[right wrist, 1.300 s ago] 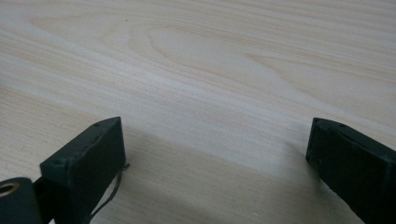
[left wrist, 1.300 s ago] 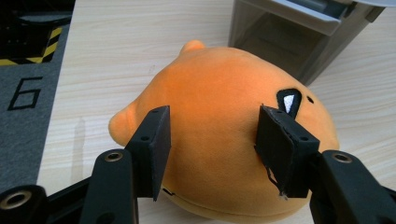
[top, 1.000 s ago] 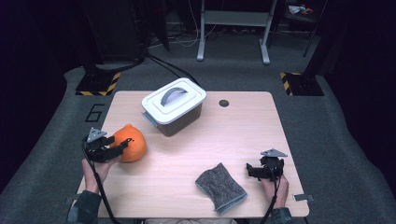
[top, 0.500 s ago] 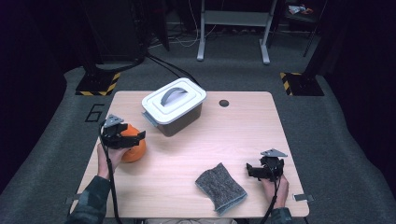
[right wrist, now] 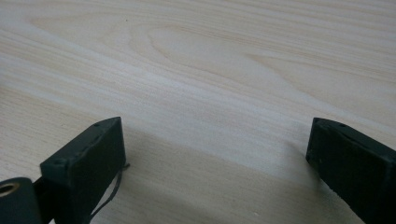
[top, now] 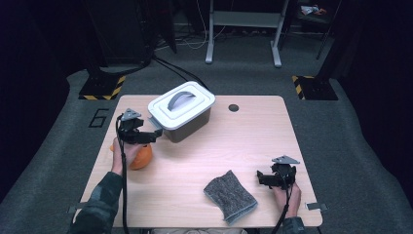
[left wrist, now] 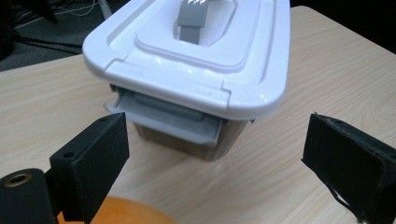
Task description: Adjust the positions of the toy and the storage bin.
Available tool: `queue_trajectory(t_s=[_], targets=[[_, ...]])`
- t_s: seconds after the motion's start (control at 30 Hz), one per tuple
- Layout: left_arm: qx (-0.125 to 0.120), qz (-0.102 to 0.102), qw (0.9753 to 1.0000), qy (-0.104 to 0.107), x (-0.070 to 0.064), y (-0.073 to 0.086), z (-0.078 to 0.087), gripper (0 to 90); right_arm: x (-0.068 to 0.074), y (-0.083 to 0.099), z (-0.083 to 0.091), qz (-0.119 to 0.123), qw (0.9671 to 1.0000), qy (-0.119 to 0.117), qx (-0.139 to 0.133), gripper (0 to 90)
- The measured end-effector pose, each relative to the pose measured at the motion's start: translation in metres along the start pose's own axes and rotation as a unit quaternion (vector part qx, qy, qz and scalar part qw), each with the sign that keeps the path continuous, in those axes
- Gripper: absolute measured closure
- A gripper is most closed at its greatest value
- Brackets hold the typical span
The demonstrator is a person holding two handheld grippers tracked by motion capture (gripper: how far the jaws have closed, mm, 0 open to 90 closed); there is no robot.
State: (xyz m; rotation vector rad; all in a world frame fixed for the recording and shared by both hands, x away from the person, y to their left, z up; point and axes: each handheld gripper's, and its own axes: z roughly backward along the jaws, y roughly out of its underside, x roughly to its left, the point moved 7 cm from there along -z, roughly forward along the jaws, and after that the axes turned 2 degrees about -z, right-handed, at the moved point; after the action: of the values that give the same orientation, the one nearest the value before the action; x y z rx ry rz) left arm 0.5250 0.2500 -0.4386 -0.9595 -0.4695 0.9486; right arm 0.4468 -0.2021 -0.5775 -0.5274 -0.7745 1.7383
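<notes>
Approaching the bench's [top: 253, 141] lidded white bin [top: 181, 109], back-left: left hand-held gripper [top: 148, 137] wide open, empty, facing its grey latch [left wrist: 168, 117]. Next, probably unlatch it. Orange ball [top: 139, 156] beneath. Right hand-held gripper [top: 263, 177] open, empty, idle beside grey cloth [top: 230, 195].

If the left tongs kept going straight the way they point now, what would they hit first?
Most likely the grey latch on the near end of the lidded box. The left tongs are open and aimed at it, with bare table between; depth is hard to judge.
</notes>
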Motion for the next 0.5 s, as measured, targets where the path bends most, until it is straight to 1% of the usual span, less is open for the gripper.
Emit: queue_trajectory(t_s=[0.07,0.1,0.13,0.17,0.33,0.4,0.47,0.5], targets=[[0.002,-0.002,1.0000,0.002,0.000,-0.002,-0.002,5.7,0.000,0.000,0.000,0.000,1.0000,0.000,0.000,3.7],[0.007,-0.002,1.0000,0.006,0.000,-0.006,-0.009,4.0,0.000,0.000,0.000,0.000,1.0000,0.000,0.000,3.7],[0.007,-0.002,1.0000,0.006,0.000,-0.006,-0.009,3.1,0.000,0.000,0.000,0.000,1.0000,0.000,0.000,3.7],[0.009,0.000,0.9999,0.010,0.000,-0.008,-0.012,1.8,0.000,0.000,0.000,0.000,1.0000,0.000,0.000,3.6],[0.013,-0.004,0.9999,0.009,0.002,-0.019,-0.025,0.5,0.000,0.000,0.000,0.001,1.0000,-0.001,0.000,3.7],[0.012,-0.015,0.9998,0.003,0.004,-0.024,-0.030,0.7,0.000,0.000,0.000,0.000,1.0000,-0.001,0.001,3.7],[0.015,-0.010,0.9998,0.010,0.005,-0.027,-0.035,0.5,0.000,0.000,0.000,0.001,1.0000,-0.001,0.001,3.7],[0.015,-0.015,0.9997,0.010,0.006,-0.029,-0.037,1.7,0.000,0.000,0.000,0.001,1.0000,-0.001,0.000,3.7]])
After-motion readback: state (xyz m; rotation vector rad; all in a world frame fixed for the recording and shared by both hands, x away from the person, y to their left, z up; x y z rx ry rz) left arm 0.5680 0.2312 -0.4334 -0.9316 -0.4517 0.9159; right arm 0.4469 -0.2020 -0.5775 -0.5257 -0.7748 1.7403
